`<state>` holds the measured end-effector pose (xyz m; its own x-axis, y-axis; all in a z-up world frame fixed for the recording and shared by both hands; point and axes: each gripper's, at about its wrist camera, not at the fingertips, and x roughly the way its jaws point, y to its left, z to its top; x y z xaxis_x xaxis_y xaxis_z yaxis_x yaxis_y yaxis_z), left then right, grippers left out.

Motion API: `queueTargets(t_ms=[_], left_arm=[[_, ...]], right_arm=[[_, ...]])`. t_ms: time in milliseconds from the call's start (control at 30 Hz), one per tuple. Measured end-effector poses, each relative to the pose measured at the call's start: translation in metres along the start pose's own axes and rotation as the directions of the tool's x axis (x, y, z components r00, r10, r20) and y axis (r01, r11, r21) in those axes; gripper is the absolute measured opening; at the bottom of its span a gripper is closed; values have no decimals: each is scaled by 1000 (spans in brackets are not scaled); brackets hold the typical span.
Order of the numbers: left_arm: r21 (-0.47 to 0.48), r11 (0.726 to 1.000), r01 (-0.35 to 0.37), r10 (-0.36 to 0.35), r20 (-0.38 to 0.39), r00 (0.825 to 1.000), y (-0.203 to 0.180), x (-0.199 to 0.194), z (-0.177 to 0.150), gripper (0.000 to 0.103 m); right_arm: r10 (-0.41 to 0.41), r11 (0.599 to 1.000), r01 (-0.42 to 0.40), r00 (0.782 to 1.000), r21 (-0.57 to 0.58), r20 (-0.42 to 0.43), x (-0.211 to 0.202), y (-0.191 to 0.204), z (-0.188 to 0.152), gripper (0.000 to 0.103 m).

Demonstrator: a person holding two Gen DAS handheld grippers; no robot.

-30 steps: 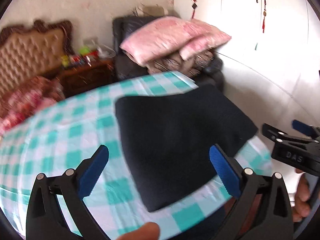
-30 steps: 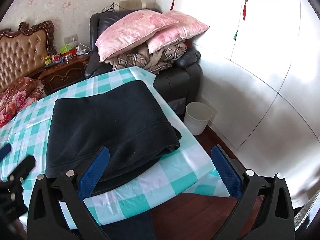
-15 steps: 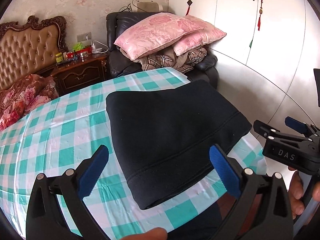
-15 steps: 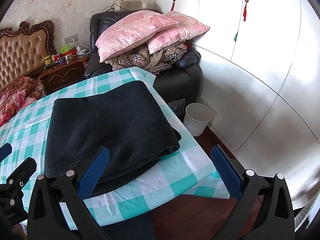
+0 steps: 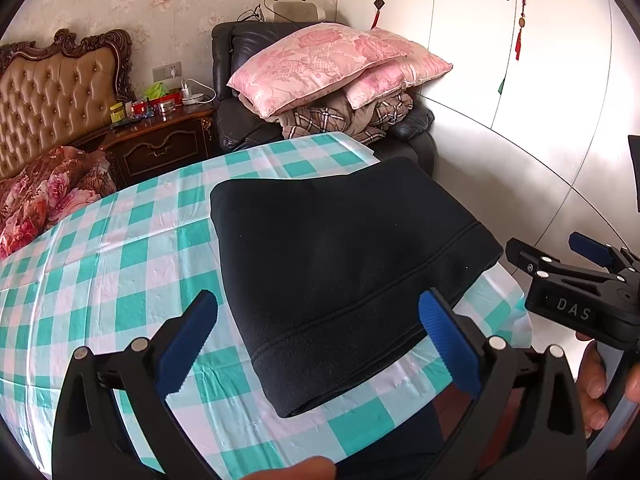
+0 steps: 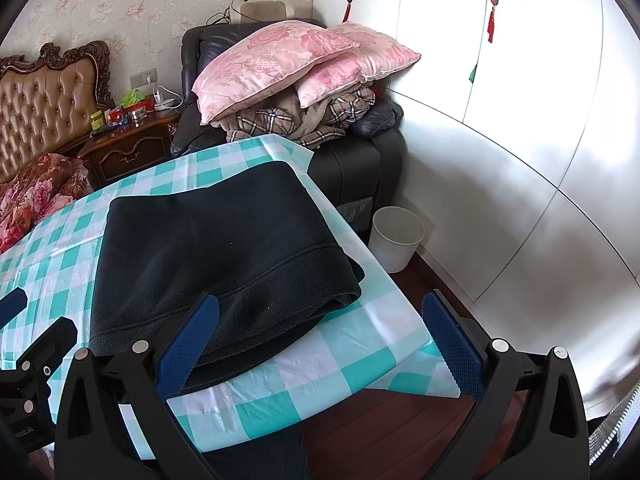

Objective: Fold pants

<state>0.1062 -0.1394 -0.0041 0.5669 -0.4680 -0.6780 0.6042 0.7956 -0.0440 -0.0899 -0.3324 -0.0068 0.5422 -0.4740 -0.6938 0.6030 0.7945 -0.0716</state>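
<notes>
The black pants point(image 5: 340, 264) lie folded into a thick rectangle on the table with the teal and white checked cloth point(image 5: 120, 264); they also show in the right wrist view point(image 6: 216, 256). My left gripper point(image 5: 320, 340) is open and empty, held above the near edge of the folded pants. My right gripper point(image 6: 320, 344) is open and empty, over the table's near right corner, and it shows at the right of the left wrist view point(image 5: 580, 276). The left gripper's tip shows at the lower left of the right wrist view point(image 6: 36, 344).
A dark armchair point(image 6: 360, 160) piled with pink pillows point(image 6: 288, 60) and plaid blankets stands behind the table. A white bin point(image 6: 396, 236) sits on the floor by white wardrobe doors point(image 6: 520, 120). A bed point(image 5: 52, 96) and nightstand point(image 5: 160, 140) are at left.
The left gripper view has steadied and drawn back slightly from the pants. The right gripper has barely moved. Both stay open and the pants lie still.
</notes>
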Motion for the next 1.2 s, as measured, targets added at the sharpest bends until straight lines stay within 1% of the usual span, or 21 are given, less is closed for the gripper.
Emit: queueTargets(t_ms=[833,1000,1033,1133,1200], left_arm=[[-2,1000,3,-3,-4,1000,0,1,-2,101],[-5,1000,11,-11,-14,1000,0,4,-8,101],[-5,1000,17,-17,-10,1000,0,4,-9,101],[6,997,80,-80,-6,997,-4,2,-8,101],[6,994,112,-112,0,994,-4,2,-6,101]], right_arm=[[3,1000,-3,1000,-1,-3,2,0,0,98],[3,1000,-3,1000,-1,-4,3,1,-1,98],[4,1000,-4,1000,0,-5,3,1,-2,98],[9,1000,-8,1000,1,-8,4,1,-3,98],[34,999,-34,999,10,-8,6,1,-6,98]])
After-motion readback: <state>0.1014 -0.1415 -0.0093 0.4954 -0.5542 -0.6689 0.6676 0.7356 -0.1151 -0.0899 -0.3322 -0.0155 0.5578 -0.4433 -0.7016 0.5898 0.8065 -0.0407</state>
